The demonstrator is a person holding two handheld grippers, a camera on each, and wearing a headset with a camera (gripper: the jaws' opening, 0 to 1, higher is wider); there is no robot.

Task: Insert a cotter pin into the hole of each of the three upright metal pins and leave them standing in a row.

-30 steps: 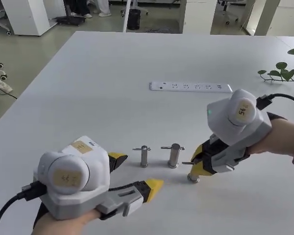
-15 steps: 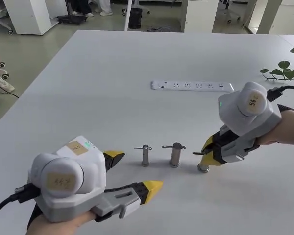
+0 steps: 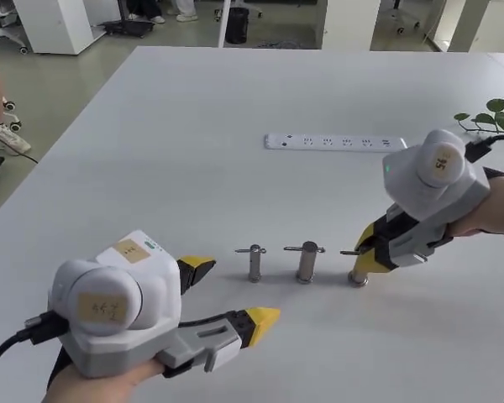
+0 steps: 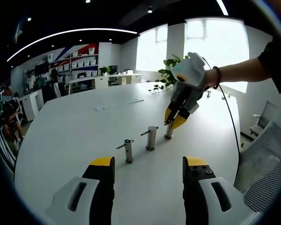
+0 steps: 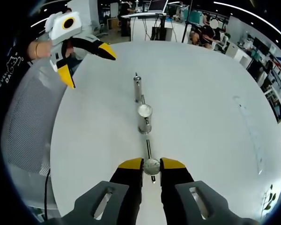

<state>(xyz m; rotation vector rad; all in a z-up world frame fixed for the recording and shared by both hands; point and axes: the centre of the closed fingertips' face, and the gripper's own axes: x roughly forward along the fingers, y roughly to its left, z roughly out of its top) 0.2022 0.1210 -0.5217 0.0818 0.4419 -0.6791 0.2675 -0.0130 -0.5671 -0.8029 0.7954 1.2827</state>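
Note:
Three upright metal pins stand in a row on the white table: the left pin, the middle pin and the right pin. Each has a cotter pin through its top, such as the one on the middle pin. My right gripper is shut on the head of the right pin, whose cotter pin points toward the other two. My left gripper hovers open in front of the row, holding nothing, and also shows as the left gripper beyond the far pin.
A white power strip lies further back on the table. A green plant reaches in at the right edge. Office floor and furniture lie beyond the table's far edge.
My right gripper has carried the right pin away from me, bringing it nearly level with the other two. The left gripper has hardly moved.

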